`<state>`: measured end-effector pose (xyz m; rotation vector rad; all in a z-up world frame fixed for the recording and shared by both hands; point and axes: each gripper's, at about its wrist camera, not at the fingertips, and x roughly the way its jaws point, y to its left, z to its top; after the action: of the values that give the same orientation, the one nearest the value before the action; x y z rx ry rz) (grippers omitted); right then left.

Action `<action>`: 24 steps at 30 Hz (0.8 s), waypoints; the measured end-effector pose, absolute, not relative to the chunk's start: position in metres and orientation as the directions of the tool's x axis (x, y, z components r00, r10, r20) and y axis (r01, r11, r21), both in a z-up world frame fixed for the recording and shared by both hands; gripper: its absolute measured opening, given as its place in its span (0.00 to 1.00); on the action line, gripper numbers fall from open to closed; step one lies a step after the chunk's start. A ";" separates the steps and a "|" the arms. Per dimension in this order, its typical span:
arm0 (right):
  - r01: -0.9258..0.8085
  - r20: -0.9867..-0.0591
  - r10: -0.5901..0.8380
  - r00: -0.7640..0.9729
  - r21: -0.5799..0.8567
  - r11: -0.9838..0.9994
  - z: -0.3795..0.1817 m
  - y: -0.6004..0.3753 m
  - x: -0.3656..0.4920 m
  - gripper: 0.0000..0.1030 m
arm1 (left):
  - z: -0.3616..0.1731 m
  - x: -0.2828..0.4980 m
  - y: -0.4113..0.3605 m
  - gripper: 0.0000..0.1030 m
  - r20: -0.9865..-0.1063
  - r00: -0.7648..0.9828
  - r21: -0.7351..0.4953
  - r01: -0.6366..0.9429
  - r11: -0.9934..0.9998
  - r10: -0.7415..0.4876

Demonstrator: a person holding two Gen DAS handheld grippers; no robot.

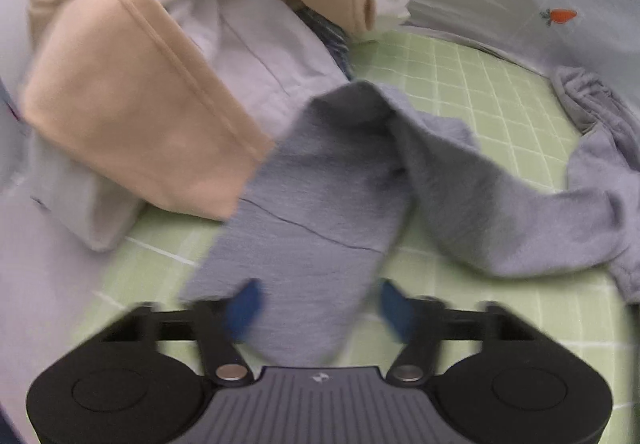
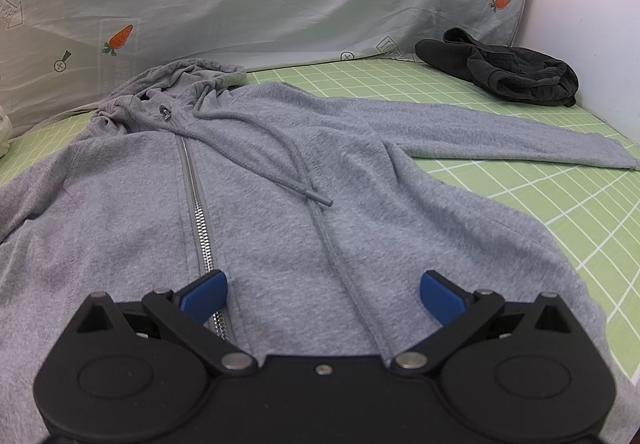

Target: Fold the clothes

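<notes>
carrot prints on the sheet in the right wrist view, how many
2: one carrot print at left above the grey hoodie, a smaller carrot print at upper right. Folds may hide others.

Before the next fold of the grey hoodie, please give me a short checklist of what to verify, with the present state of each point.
1. Left gripper has the sleeve between its jaws: cannot tell. The jaws stand apart with cloth between them, and the picture is blurred.
2. Right gripper free: ok. Its jaws are open above the hoodie and hold nothing.
3. Zipper closed: ok where it is visible.
4. Other sleeve lies flat: ok, stretched out on the green mat.
5. Drawstring out of the way: not ok. It lies loose across the chest.
6. Clothes pile clear of the sleeve: not ok. It lies very close to it.
</notes>
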<state>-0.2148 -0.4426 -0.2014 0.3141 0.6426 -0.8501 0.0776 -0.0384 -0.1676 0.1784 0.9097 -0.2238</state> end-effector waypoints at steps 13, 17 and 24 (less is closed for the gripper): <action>0.773 -0.638 -0.591 0.493 0.009 0.635 -0.202 -0.444 -0.216 1.00 | -0.155 0.028 0.064 0.08 -0.811 0.568 0.136 -0.046 0.990 0.138; 0.772 -0.638 -0.590 0.494 0.009 0.636 -0.202 -0.445 -0.216 1.00 | -0.146 0.014 0.098 0.08 -0.783 0.577 0.184 -0.143 0.972 0.233; 0.768 -0.638 -0.588 0.497 0.009 0.640 -0.202 -0.446 -0.216 1.00 | -0.135 0.011 0.108 0.08 -0.731 0.604 0.275 -0.164 0.947 0.317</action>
<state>-0.2161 -0.4460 -0.2017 0.3110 0.6428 -0.8372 0.0111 0.1075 -0.1349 0.1867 0.8801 0.2799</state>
